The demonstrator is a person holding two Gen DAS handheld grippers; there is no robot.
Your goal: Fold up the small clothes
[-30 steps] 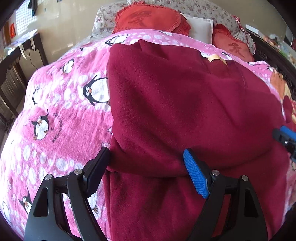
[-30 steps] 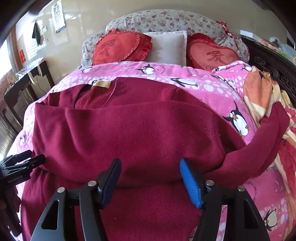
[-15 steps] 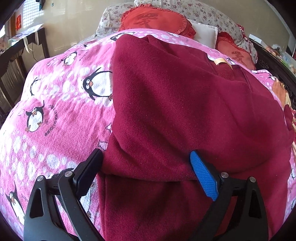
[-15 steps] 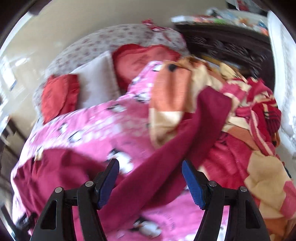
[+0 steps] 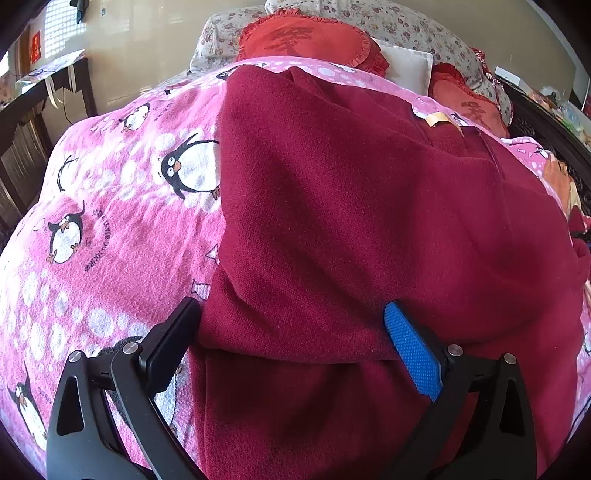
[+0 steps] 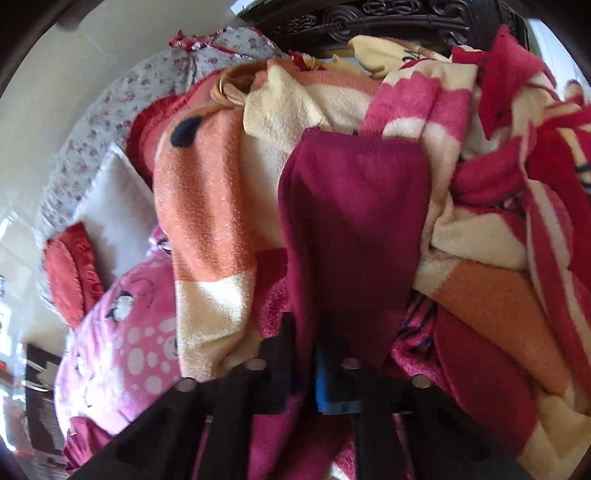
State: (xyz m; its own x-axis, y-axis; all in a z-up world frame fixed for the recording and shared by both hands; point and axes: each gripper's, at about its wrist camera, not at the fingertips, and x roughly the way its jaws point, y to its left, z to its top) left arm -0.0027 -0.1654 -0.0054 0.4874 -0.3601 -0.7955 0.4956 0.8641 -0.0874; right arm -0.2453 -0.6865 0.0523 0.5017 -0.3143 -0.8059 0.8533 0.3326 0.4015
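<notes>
Over at nine o'clock in the left wrist view lies the bright pink fleece blanket printed with black-and-white penguins (image 5: 110, 229), spread flat across the bed, and right beside it, filling the centre, sits the dark crimson fleece garment (image 5: 369, 221), one layer folded over another with the fold edge running across at six o'clock, a small tan label (image 5: 437, 119) showing at its collar near one o'clock. The left gripper (image 5: 295, 336) hangs low over that fold, its jaws opening and wide apart, the black finger (image 5: 170, 343) at seven o'clock touching the garment's left edge, the blue-padded finger (image 5: 412, 350) at five o'clock resting on the cloth, nothing pinched between them. Up at twelve o'clock a red heart-shaped frilled cushion (image 5: 306, 40) leans on a floral-print pillow (image 5: 406, 26). Swinging across to the right wrist view, somewhat blurred: the pink blanket (image 6: 140, 332) shows at eight o'clock, an orange, cream and red plush blanket (image 6: 221, 206) is heaped from ten round to four o'clock, and down the middle runs the crimson garment's sleeve (image 6: 354, 221), draped over that heap. The right gripper (image 6: 306, 369) at six o'clock has its jaws together, clamped on the sleeve's near end
</notes>
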